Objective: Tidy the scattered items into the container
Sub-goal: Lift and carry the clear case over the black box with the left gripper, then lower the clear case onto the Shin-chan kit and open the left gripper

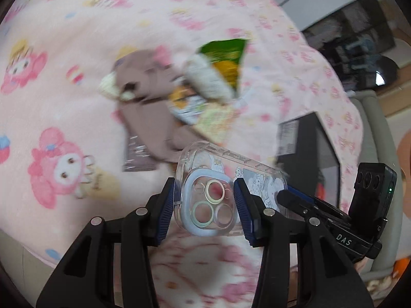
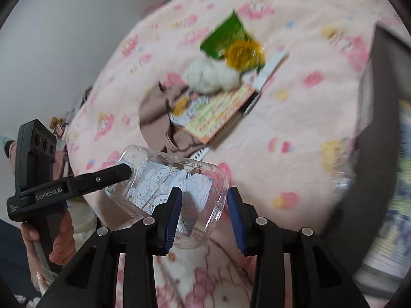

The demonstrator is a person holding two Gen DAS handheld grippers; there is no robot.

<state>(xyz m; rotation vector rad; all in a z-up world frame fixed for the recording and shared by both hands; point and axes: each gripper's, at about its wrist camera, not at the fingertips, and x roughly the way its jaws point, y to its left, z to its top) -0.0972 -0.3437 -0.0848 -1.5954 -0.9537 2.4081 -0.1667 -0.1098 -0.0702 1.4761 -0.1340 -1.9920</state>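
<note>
A clear phone case [image 1: 210, 200] with cartoon art is held in the air between both grippers. My left gripper [image 1: 205, 205] is shut on its camera end. My right gripper [image 2: 203, 213] is shut on its other end [image 2: 179, 192]. The left gripper's fingers [image 2: 120, 173] show in the right wrist view. Beyond lie a brown plush [image 1: 151, 102], a white fluffy item [image 2: 210, 75], a green packet [image 2: 231, 43] and a booklet [image 2: 218, 113] on the pink blanket [image 1: 64, 38]. A dark container [image 2: 380, 128] stands at the right.
The pink cartoon blanket covers a round surface. The dark container also shows in the left wrist view [image 1: 308, 148] at the right edge. A white wall [image 2: 64, 38] is at the left, shelves [image 1: 354, 46] at the far right.
</note>
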